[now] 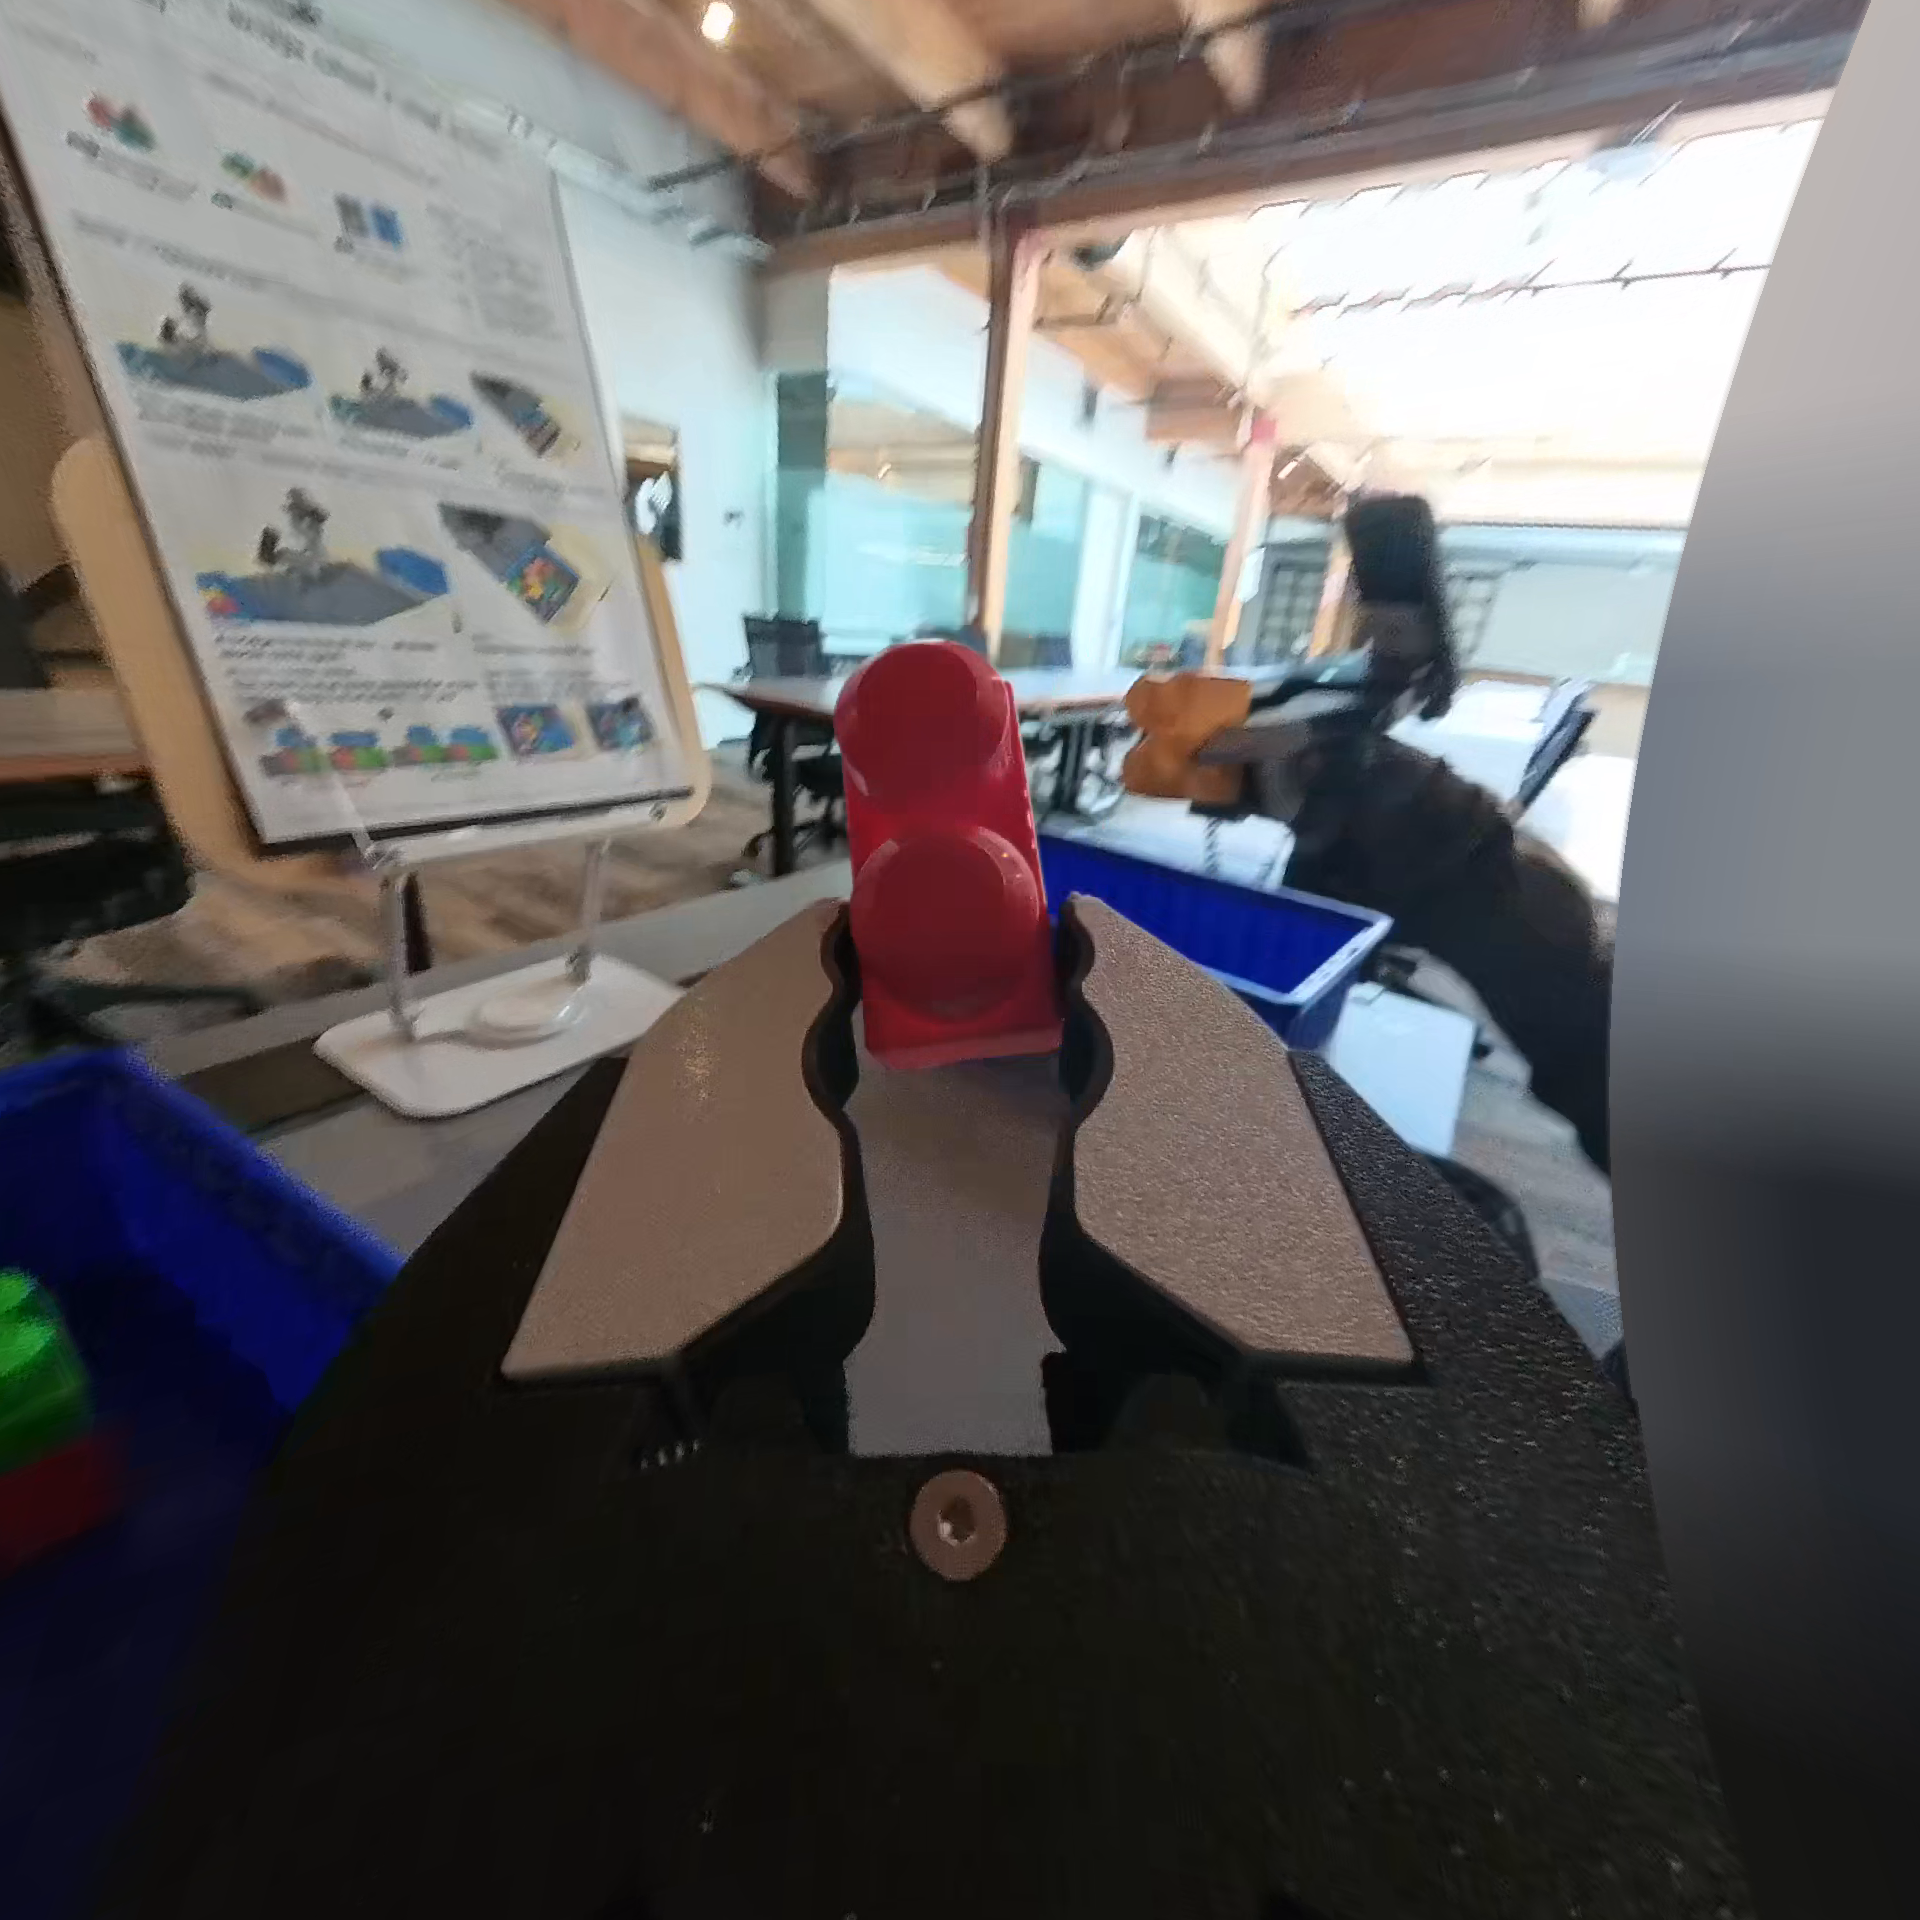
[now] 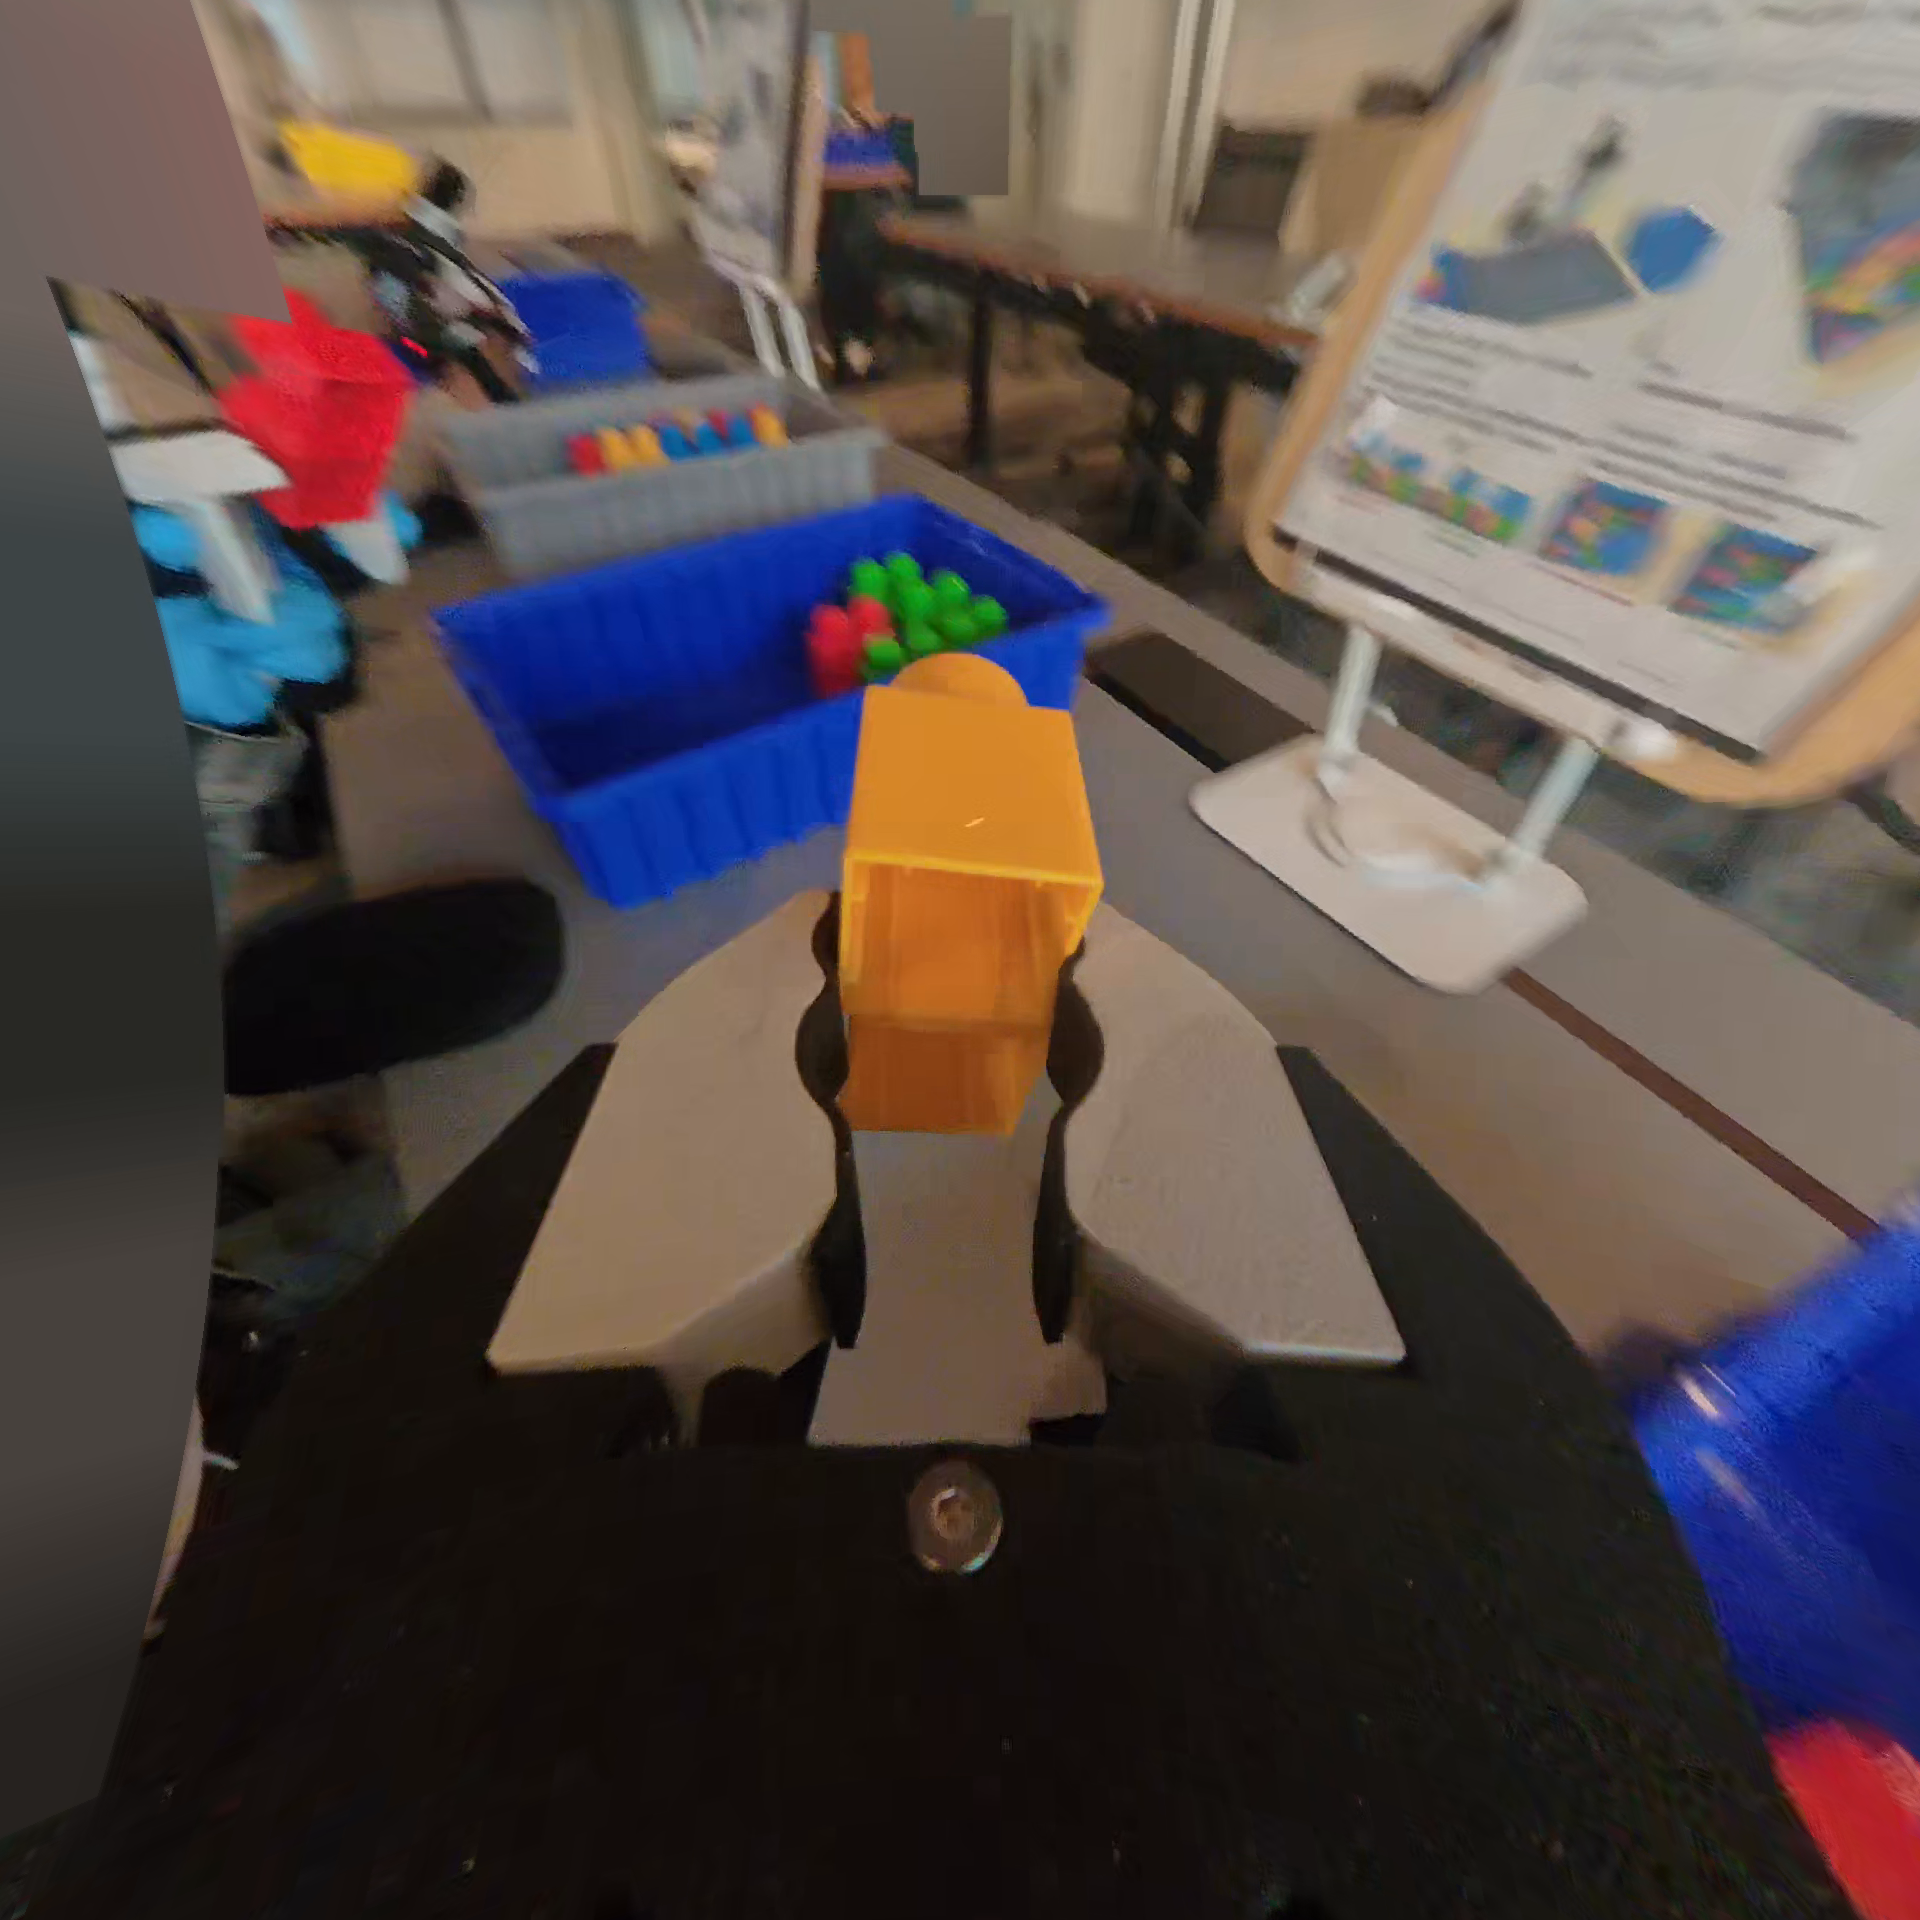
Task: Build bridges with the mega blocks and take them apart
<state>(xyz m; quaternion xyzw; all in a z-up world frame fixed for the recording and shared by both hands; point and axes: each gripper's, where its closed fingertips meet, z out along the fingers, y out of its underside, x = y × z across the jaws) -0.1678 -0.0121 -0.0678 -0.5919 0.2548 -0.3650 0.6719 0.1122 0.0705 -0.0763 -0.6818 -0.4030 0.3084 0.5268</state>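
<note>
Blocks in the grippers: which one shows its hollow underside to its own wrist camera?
The orange block in the right gripper. The red block in the left gripper shows its round studs instead.

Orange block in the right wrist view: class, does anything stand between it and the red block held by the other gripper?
Nothing visible. The right gripper grips the orange block; the left gripper grips the red block. Both are raised; the blue bin sits lower on the table.

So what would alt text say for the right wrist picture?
Grey tongs pinch an orange mega block, hollow underside facing the camera, above a grey table. Behind it a blue bin holds green and red blocks, and an instruction board stands at right.
</note>
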